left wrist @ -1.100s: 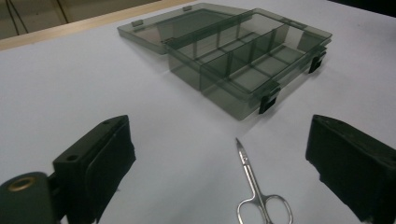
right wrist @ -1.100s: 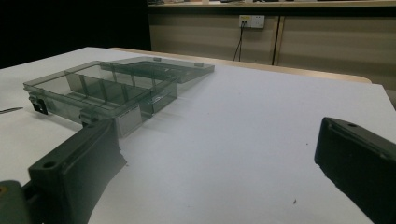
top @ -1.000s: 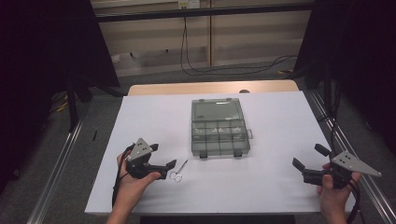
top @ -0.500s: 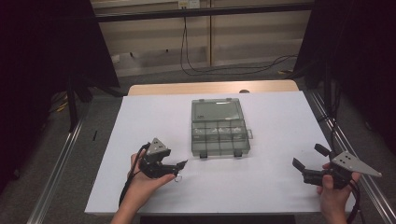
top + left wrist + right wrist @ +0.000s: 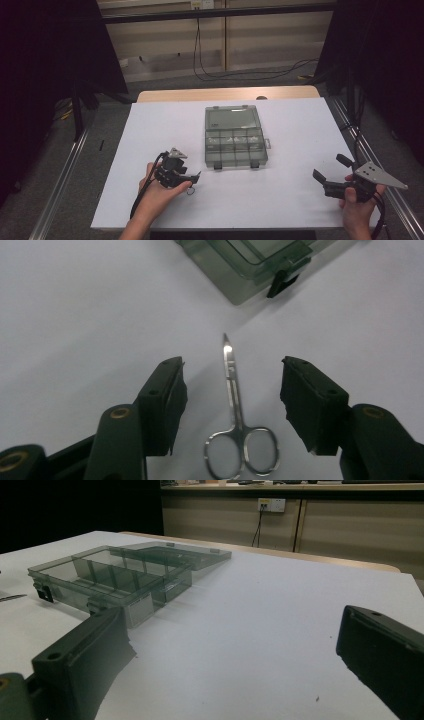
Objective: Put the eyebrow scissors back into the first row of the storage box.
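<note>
A small pair of metal scissors [image 5: 234,405] lies flat on the white table, blades shut and tips pointing toward the box. My left gripper [image 5: 233,365] is open and low over the table, one jaw on each side of the scissors without touching them. In the high view the left gripper [image 5: 194,178] sits just left of the box's front edge, with the scissors [image 5: 191,190] under its jaws. My right gripper [image 5: 328,167] is held open near the table's right front, with nothing between its jaws [image 5: 230,619].
A clear grey compartment box [image 5: 234,137] stands at the table's middle, its lid laid open toward the far side; it also appears as the box [image 5: 115,575] in the right gripper view. The white table top [image 5: 290,200] ends at metal rails on both sides.
My left gripper has moved right, toward the box, and now straddles the scissors. The right gripper has stayed in place.
</note>
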### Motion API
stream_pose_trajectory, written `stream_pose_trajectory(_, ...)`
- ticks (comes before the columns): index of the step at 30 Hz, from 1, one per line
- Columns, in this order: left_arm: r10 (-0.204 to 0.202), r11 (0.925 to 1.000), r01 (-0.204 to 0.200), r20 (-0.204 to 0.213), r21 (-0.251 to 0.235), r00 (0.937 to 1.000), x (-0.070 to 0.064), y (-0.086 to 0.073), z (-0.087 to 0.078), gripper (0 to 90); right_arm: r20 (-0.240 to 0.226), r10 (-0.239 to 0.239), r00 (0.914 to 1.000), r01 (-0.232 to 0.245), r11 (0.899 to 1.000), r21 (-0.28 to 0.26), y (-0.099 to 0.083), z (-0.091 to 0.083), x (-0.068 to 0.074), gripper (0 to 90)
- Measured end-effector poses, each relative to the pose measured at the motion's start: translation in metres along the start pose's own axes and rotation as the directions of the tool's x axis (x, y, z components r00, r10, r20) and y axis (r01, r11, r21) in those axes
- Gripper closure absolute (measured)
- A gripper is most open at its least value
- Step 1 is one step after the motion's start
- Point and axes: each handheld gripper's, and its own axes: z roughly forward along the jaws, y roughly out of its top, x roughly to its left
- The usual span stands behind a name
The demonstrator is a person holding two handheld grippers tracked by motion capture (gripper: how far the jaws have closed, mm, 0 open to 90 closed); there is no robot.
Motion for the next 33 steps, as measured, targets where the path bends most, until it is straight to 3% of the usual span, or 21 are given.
stream_pose_trajectory(2, 0.001, 0.9998, 0.0, -0.017, 0.019, 0.9999, -0.004, 0.002, 0.004, 44.9, 0.004, 0.004, 1.0, -0.004, 1.0, -0.001, 0.0, 0.0, 0.0, 0.1)
stream_pose_trajectory(5, 0.035, 0.998, -0.032, -0.049, 0.055, 0.9982, -0.01, 0.004, 0.007, 49.4, -0.002, -0.001, 1.0, 0.001, 1.0, 0.004, 0.0, 0.0, 0.0, 0.1)
stream_pose_trajectory(7, 0.054, 0.9961, -0.047, -0.096, 0.074, 0.9939, -0.014, 0.006, 0.009, 51.4, -0.001, 0.0, 1.0, 0.0, 1.0, 0.006, 0.0, -0.001, 0.0, 0.1)
stream_pose_trajectory(9, 0.068, 0.9943, -0.058, -0.118, 0.09, 0.9906, -0.016, 0.007, 0.012, 56.3, 0.004, -0.003, 1.0, 0.003, 1.0, 0.001, 0.0, 0.0, 0.0, 0.1)
stream_pose_trajectory(17, 0.095, 0.9877, -0.071, -0.178, 0.14, 0.9794, -0.022, 0.008, 0.021, 64.0, 0.006, -0.003, 1.0, 0.003, 1.0, -0.001, -0.001, -0.001, 0.0, 0.0)
stream_pose_trajectory(22, 0.045, 0.9878, -0.02, -0.157, 0.155, 0.9865, -0.024, 0.011, 0.021, 75.7, 0.006, 0.002, 1.0, -0.002, 1.0, 0.004, 0.0, -0.001, 0.0, 0.1)
stream_pose_trajectory(23, 0.032, 0.9876, -0.008, -0.149, 0.157, 0.9883, -0.022, 0.011, 0.021, 84.7, 0.005, 0.002, 1.0, -0.002, 1.0, 0.004, 0.0, -0.001, 0.0, 0.1)
stream_pose_trajectory(26, -0.015, 0.9872, 0.034, -0.122, 0.156, 0.9924, -0.018, 0.011, 0.02, 85.1, 0.005, 0.003, 1.0, -0.003, 1.0, 0.006, 0.0, -0.001, 0.0, 0.1)
stream_pose_trajectory(33, -0.019, 0.9878, 0.036, -0.112, 0.152, 0.9935, -0.018, 0.013, 0.02, 85.4, 0.007, 0.01, 0.9999, -0.01, 1.0, 0.001, -0.001, -0.001, -0.001, 0.1)
